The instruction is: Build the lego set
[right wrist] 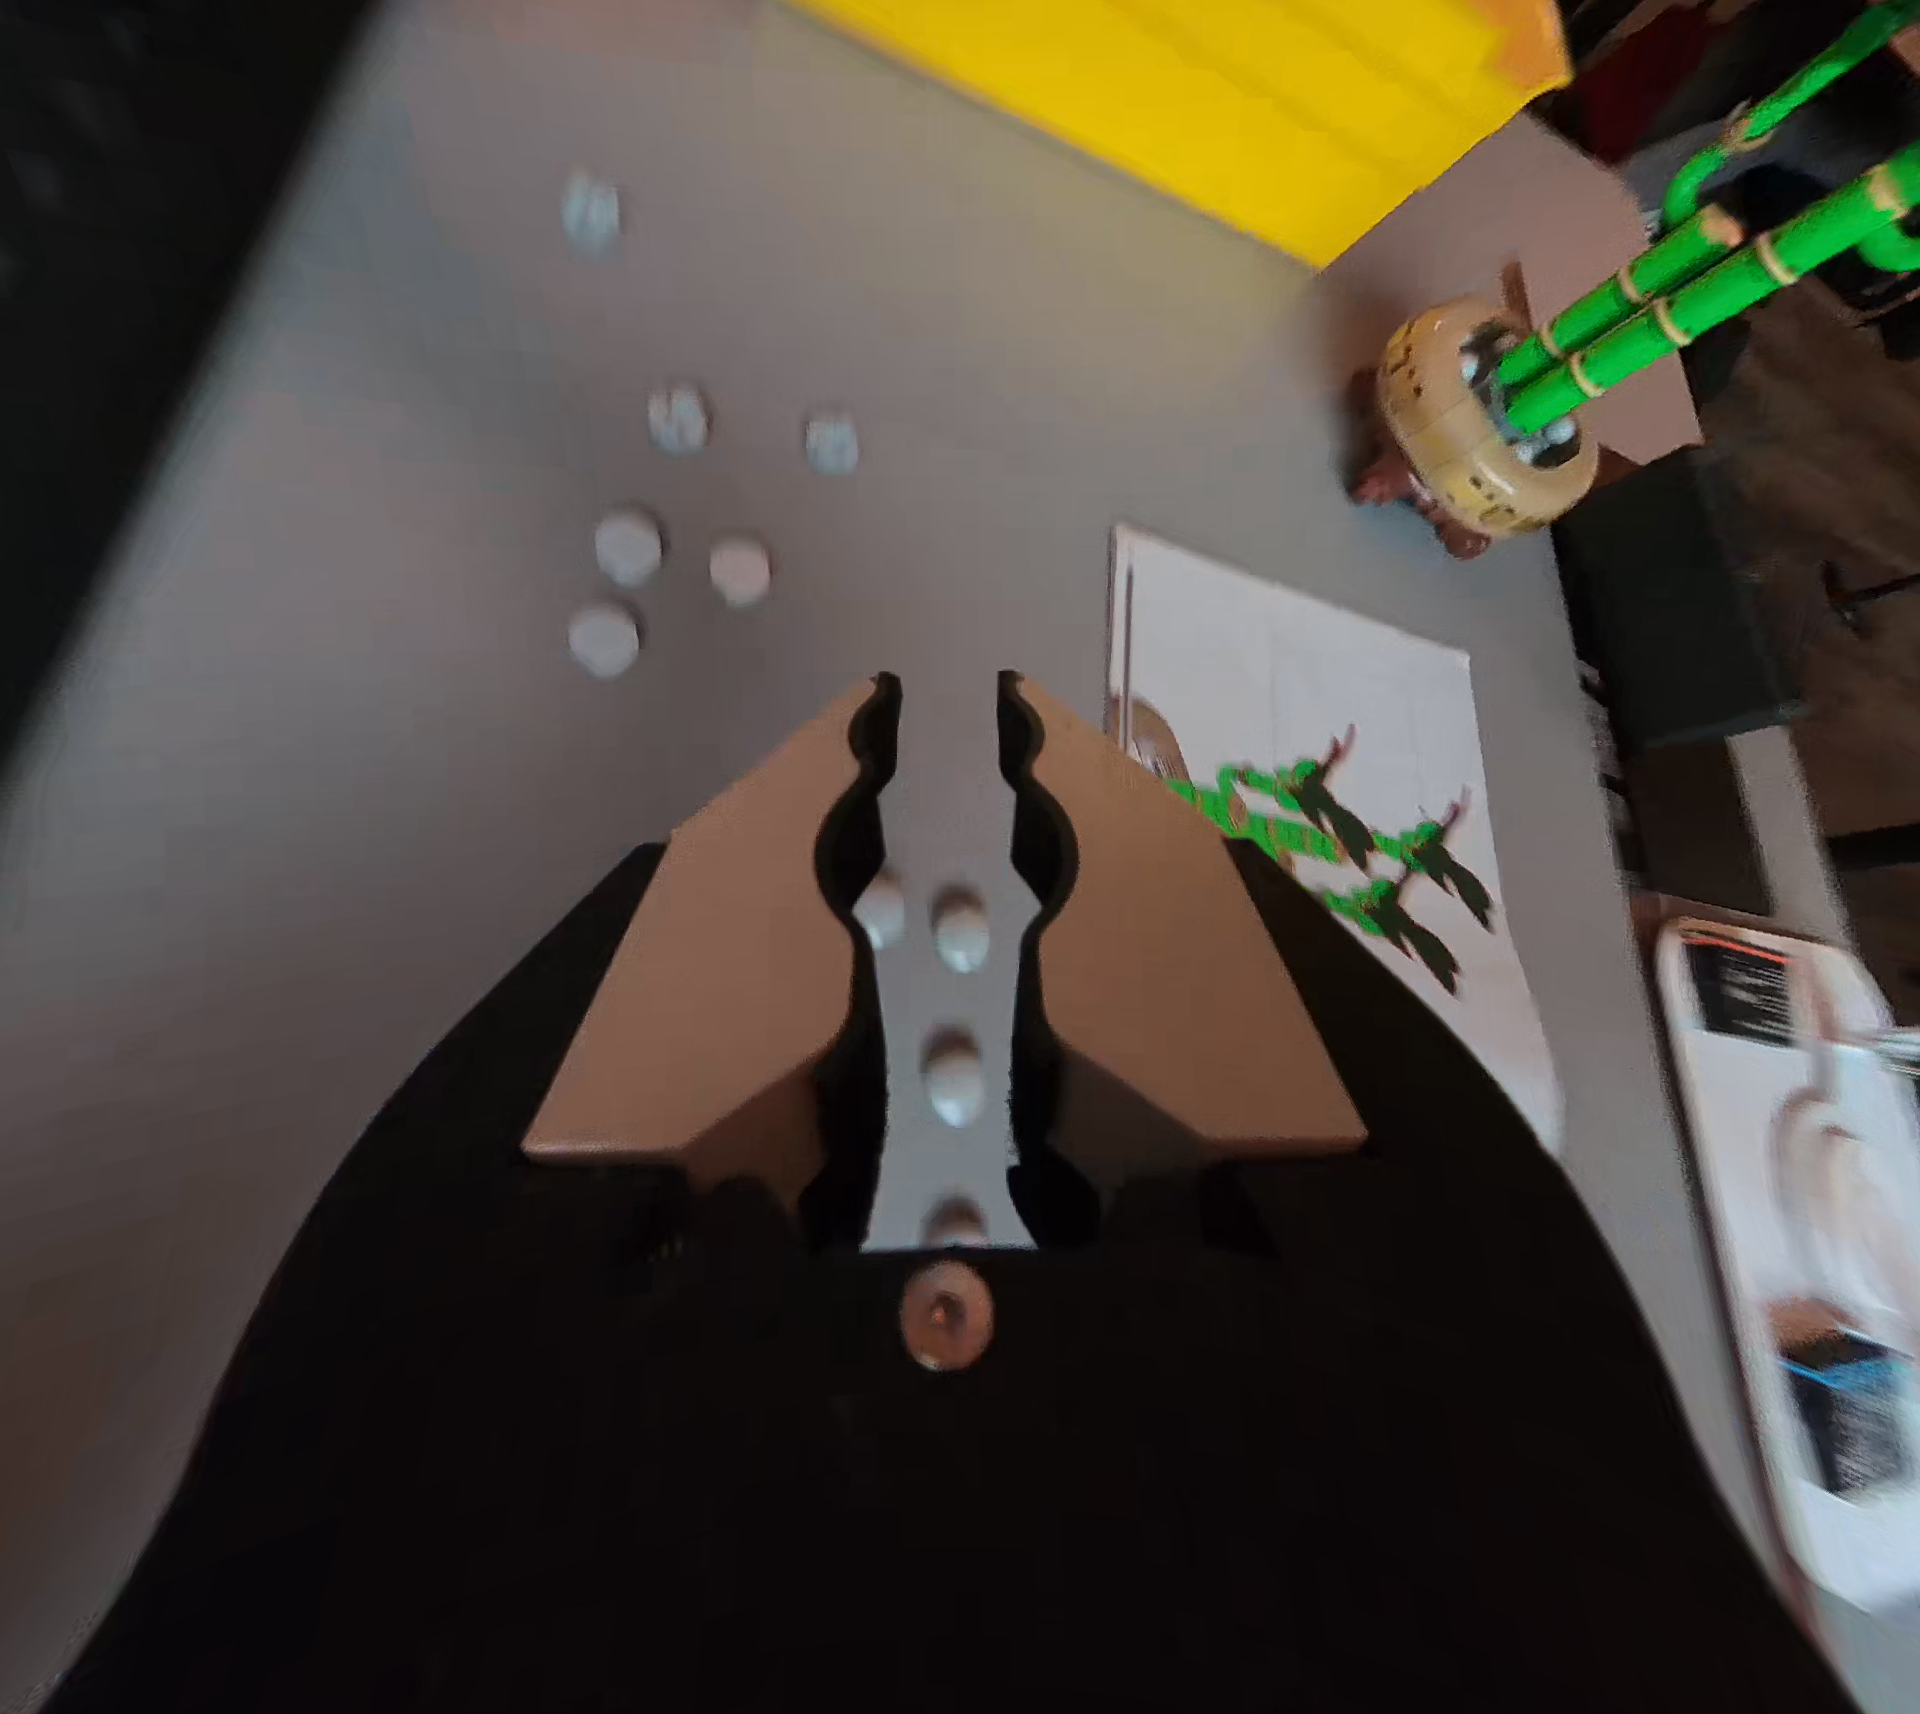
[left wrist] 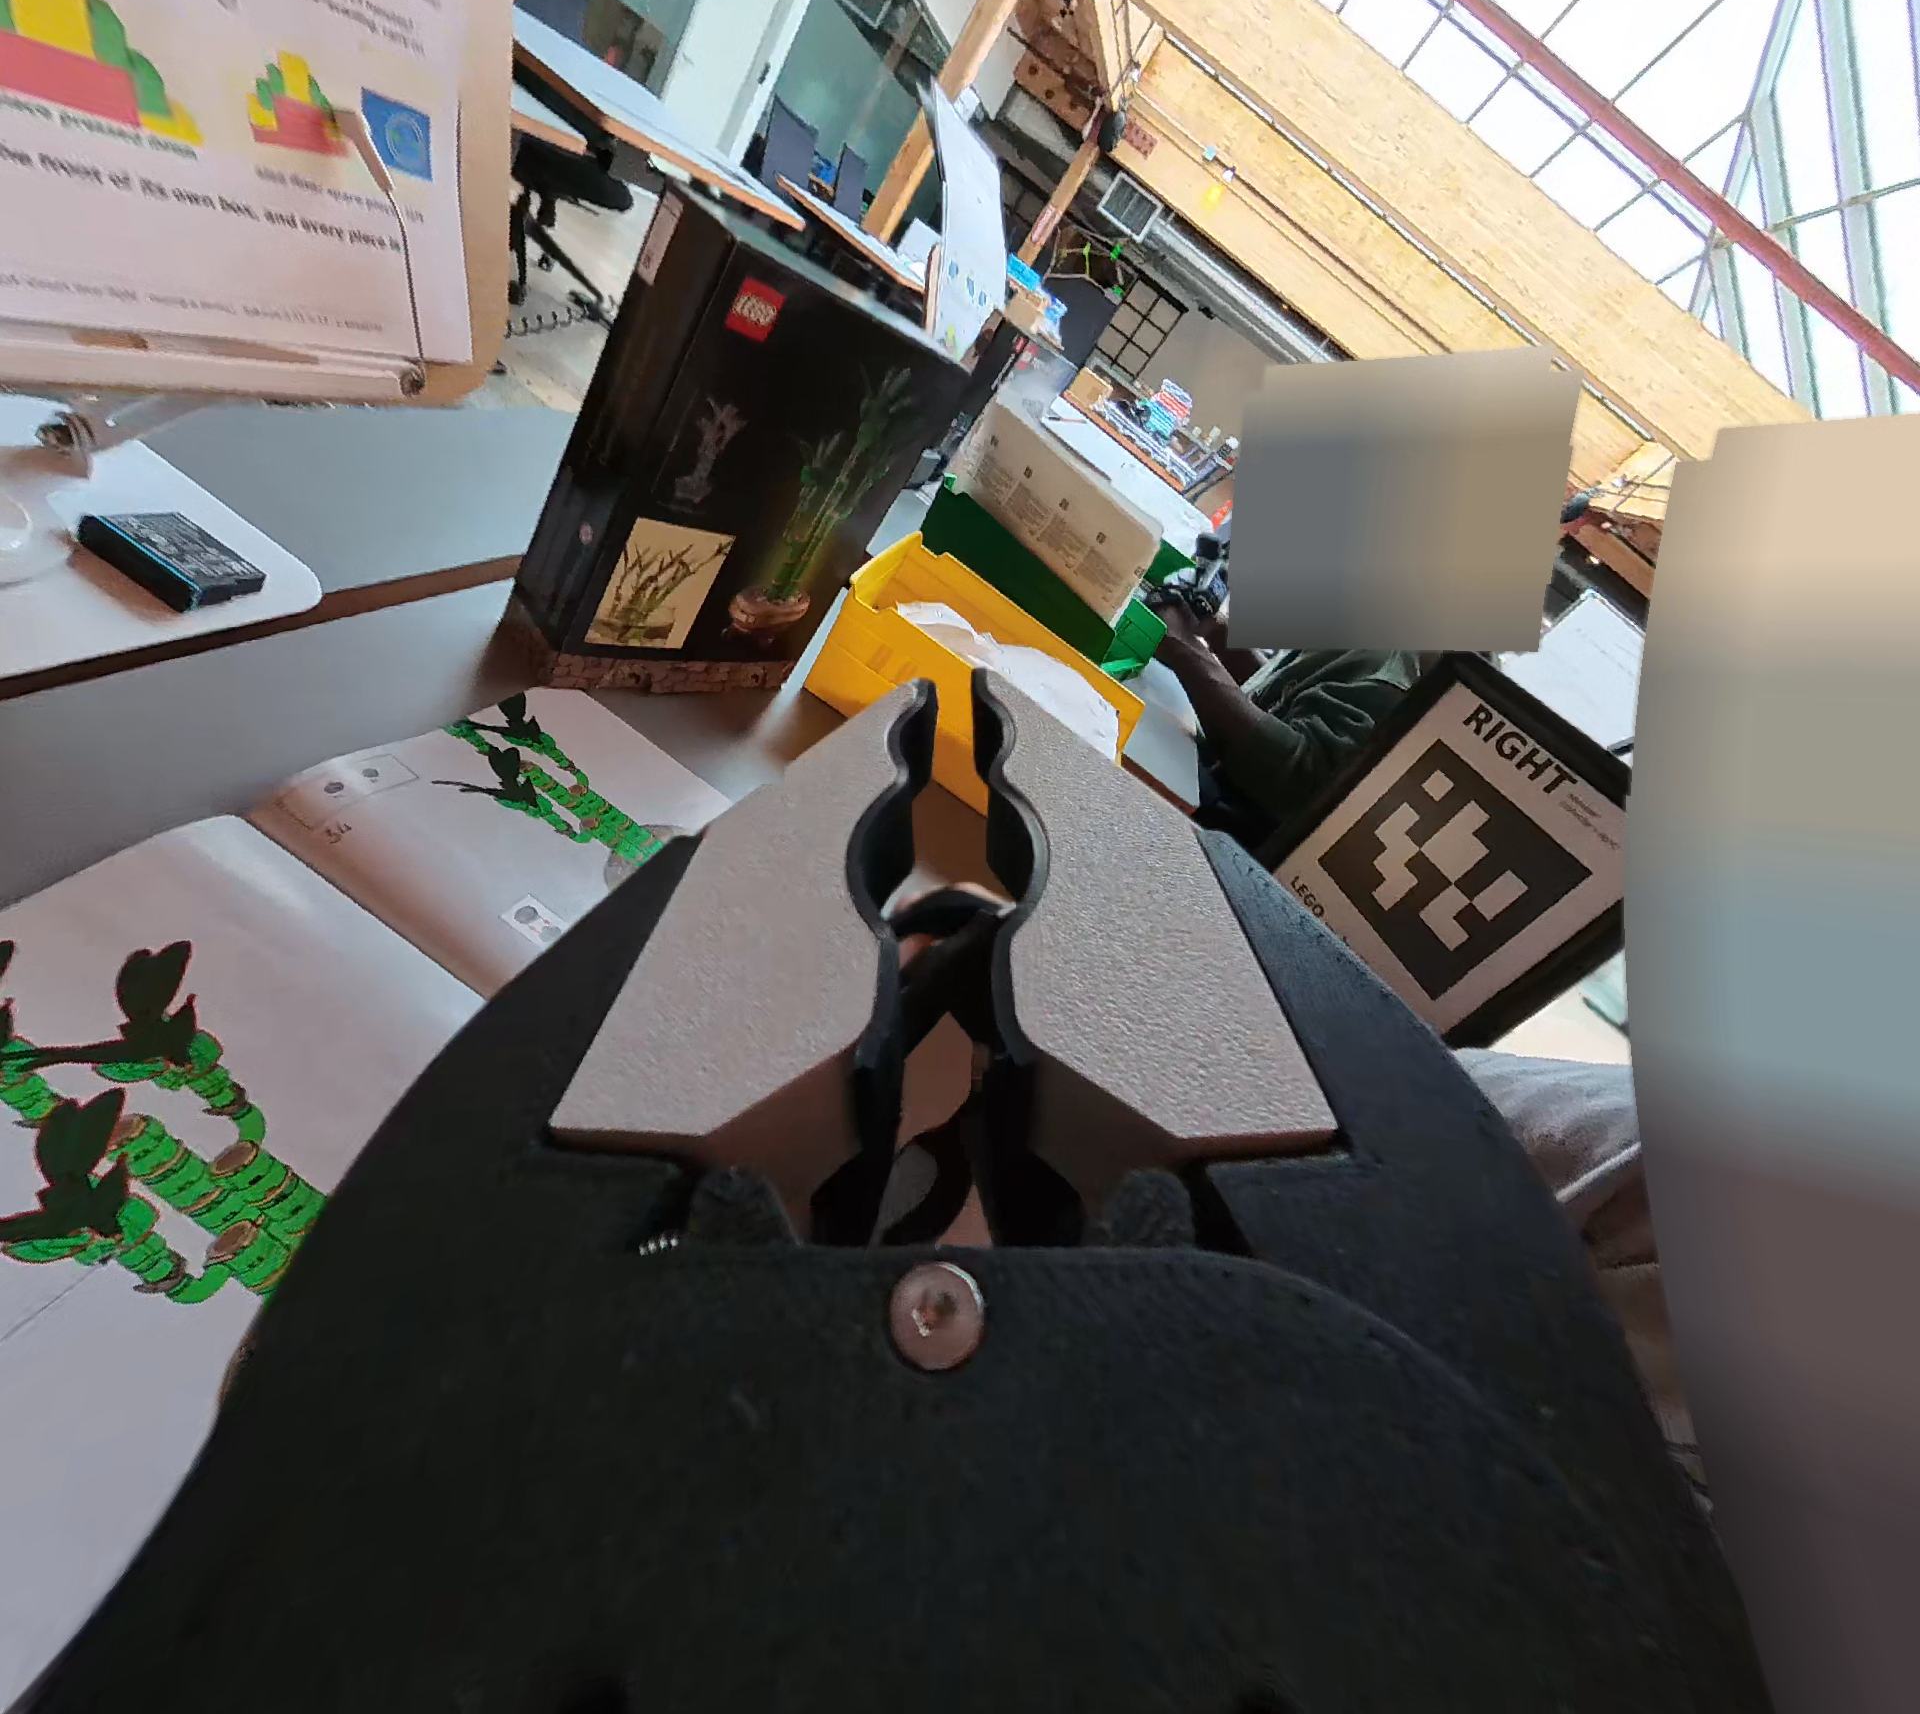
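Right wrist view is motion-blurred. On the left of the grey table (right wrist: 416, 729), loose small round light-grey lego pieces (right wrist: 628, 546) lie scattered, six in a loose cluster ahead of the fingers, apart from one another; more of the same show through the gap between the fingers. Right gripper (right wrist: 943, 679) hovers above the table, jaws apart, nothing between them. Further right, a yellow bin (right wrist: 1122, 2) sits at the far side. Right of the gripper lies the open instruction booklet (right wrist: 1299, 729), printed with green stalks and dark leaves. Beyond its far right corner stands the lego bamboo model (right wrist: 1486, 428): a round tan pot on a dark-brown base, grey bits inside the rim, two bright-green segmented stalks with tan rings rising from it, a third curved green stalk behind. No leaves can be made out on it. Left wrist view, left to right: a stand with a printed sheet (left wrist: 229, 85), the booklet (left wrist: 208, 989) flat on the table, the black lego box (left wrist: 727, 459) upright behind it, the yellow bin (left wrist: 883, 625) with white bags inside, a green bin (left wrist: 1039, 584) behind that. Left gripper (left wrist: 954, 698) points up over the table edge; tips nearly together, a narrow gap, nothing gripped at the tips. Something dark sits deeper between the fingers; cannot tell what. At right, a marker card (left wrist: 1455, 843) on the other gripper.
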`<state>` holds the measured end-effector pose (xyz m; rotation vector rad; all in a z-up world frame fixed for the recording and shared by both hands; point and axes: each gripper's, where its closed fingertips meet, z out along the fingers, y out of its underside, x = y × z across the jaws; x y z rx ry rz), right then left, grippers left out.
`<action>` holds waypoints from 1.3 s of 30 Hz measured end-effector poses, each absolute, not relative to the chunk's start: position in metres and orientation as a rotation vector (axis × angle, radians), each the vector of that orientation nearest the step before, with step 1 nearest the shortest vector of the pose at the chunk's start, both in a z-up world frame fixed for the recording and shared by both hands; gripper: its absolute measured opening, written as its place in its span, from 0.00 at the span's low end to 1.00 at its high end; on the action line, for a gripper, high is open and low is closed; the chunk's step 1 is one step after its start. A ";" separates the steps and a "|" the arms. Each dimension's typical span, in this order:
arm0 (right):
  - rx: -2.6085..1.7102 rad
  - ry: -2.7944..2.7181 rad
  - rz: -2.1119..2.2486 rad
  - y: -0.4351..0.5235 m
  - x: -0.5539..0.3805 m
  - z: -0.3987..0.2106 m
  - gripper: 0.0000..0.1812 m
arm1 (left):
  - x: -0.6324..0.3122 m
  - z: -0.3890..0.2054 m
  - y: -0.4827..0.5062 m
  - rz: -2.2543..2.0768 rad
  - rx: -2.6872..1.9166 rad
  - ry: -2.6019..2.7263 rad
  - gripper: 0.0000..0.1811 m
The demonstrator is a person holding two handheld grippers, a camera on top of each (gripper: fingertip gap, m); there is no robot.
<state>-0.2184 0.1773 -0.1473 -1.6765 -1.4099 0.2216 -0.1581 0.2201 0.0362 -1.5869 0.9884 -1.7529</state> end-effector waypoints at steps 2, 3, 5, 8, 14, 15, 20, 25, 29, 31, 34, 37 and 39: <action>-1.722 -1.293 0.407 0.176 -0.246 -0.148 0.13 | -0.168 0.048 0.224 -1.731 -1.554 0.959 0.03; -1.760 -1.248 0.490 0.174 -0.259 -0.154 0.14 | -0.174 0.055 0.225 -1.726 -1.535 0.945 0.03; -1.823 -1.244 0.602 0.166 -0.283 -0.171 0.15 | -0.184 0.067 0.224 -1.729 -1.496 0.922 0.03; -1.851 -1.313 0.594 0.160 -0.309 -0.189 0.15 | -0.197 0.082 0.221 -1.733 -1.450 0.907 0.03; -1.907 -1.375 0.529 0.162 -0.325 -0.212 0.14 | -0.207 0.093 0.218 -1.749 -1.418 0.897 0.03; -1.924 -1.368 0.543 0.162 -0.325 -0.214 0.12 | -0.207 0.093 0.218 -1.758 -1.416 0.894 0.03; -1.977 -1.353 0.617 0.162 -0.326 -0.220 0.09 | -0.202 0.089 0.218 -1.777 -1.434 0.905 0.04; -1.963 -1.371 0.603 0.165 -0.319 -0.217 0.08 | -0.198 0.086 0.222 -1.798 -1.439 0.880 0.03; -1.922 -1.301 0.492 0.184 -0.288 -0.191 0.08 | -0.190 0.075 0.228 -1.796 -1.485 0.868 0.08; -1.893 -1.239 0.383 0.199 -0.258 -0.170 0.07 | -0.184 0.069 0.228 -1.852 -1.517 0.854 0.12; -1.834 -1.095 0.242 0.218 -0.207 -0.131 0.08 | -0.173 0.063 0.222 -2.012 -1.546 0.840 0.16; -1.766 -0.939 0.127 0.229 -0.157 -0.088 0.08 | -0.162 0.056 0.223 -2.103 -1.564 0.790 0.26; -1.714 -0.826 0.081 0.232 -0.130 -0.056 0.08 | -0.154 0.047 0.229 -2.091 -1.601 0.749 0.37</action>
